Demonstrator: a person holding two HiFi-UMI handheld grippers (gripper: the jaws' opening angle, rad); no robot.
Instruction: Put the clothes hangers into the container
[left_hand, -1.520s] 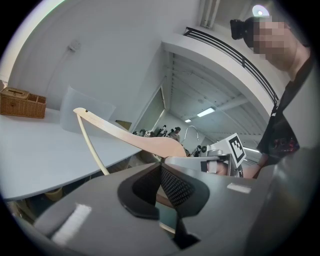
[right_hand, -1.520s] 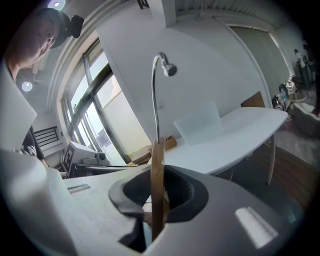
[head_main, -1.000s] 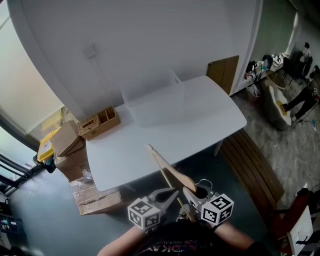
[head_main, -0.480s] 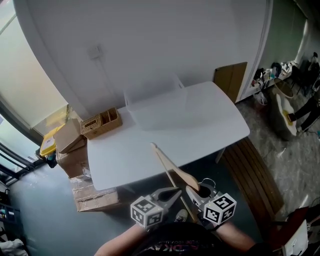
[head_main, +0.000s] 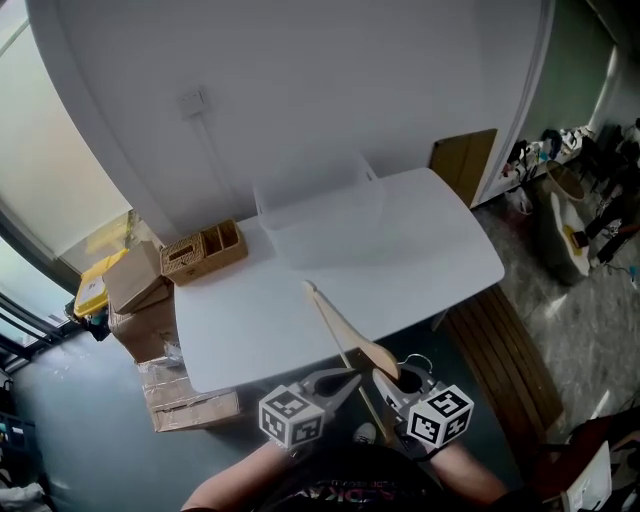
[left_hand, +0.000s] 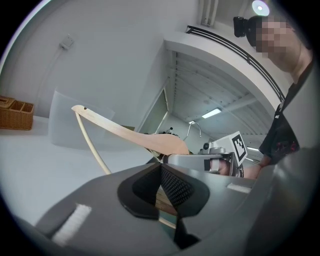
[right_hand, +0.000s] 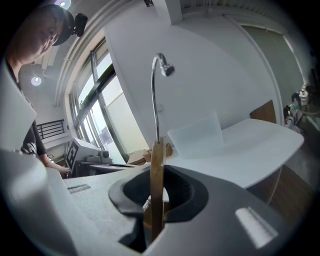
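A wooden clothes hanger (head_main: 340, 330) sticks out over the near edge of the white table (head_main: 250, 320), and my right gripper (head_main: 385, 378) is shut on its thick middle. In the right gripper view the wood (right_hand: 157, 175) stands edge-on between the jaws, with the metal hook (right_hand: 156, 95) rising above it. The translucent container (head_main: 320, 215) stands at the table's far side against the wall, ahead of both grippers. My left gripper (head_main: 345, 380) hovers just left of the right one, jaws shut on nothing. From the left gripper view the hanger (left_hand: 130, 135) arches toward the container (left_hand: 75, 120).
A wicker basket (head_main: 205, 250) sits on the table's far left corner. Cardboard boxes (head_main: 140, 300) are stacked on the floor to the left. A slatted wooden bench (head_main: 500, 350) lies right of the table, and a brown board (head_main: 462, 160) leans on the wall.
Both grippers and the hanger have come slightly nearer the table, with the hanger's tip now further over its edge. The grip on the hanger is the same.
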